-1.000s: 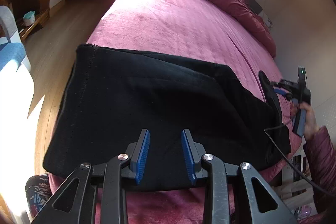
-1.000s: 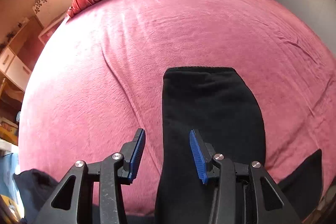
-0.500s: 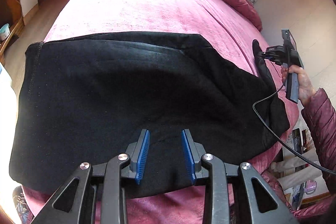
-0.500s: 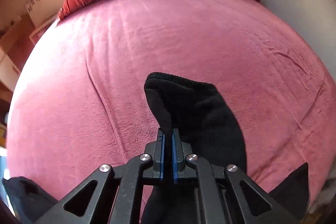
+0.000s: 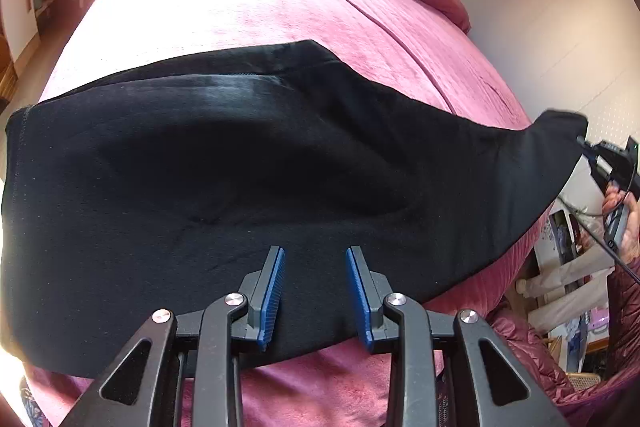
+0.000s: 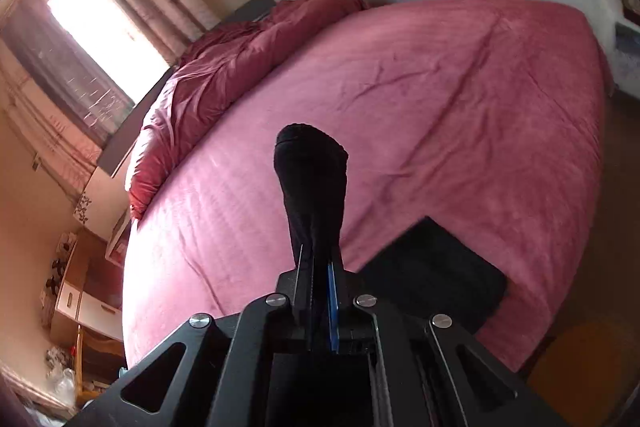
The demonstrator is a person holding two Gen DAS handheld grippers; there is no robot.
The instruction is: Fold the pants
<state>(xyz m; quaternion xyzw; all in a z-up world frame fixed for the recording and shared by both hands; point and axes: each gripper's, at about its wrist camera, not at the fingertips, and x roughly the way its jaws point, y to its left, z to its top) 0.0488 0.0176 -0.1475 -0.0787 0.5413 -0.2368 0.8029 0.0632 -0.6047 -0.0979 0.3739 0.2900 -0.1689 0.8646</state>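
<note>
— Pink bed [image 5: 248, 7] carries the black pants [image 5: 200, 167] along its near edge; right gripper [image 6: 318, 291] clenches the leg end.
— Left gripper [image 5: 314, 291] hovers released; carry the leg over evenly.

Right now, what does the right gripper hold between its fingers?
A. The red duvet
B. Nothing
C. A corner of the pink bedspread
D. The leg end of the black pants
D: the right gripper is shut on black fabric of the pants, lifted above the pink bedspread.
</note>
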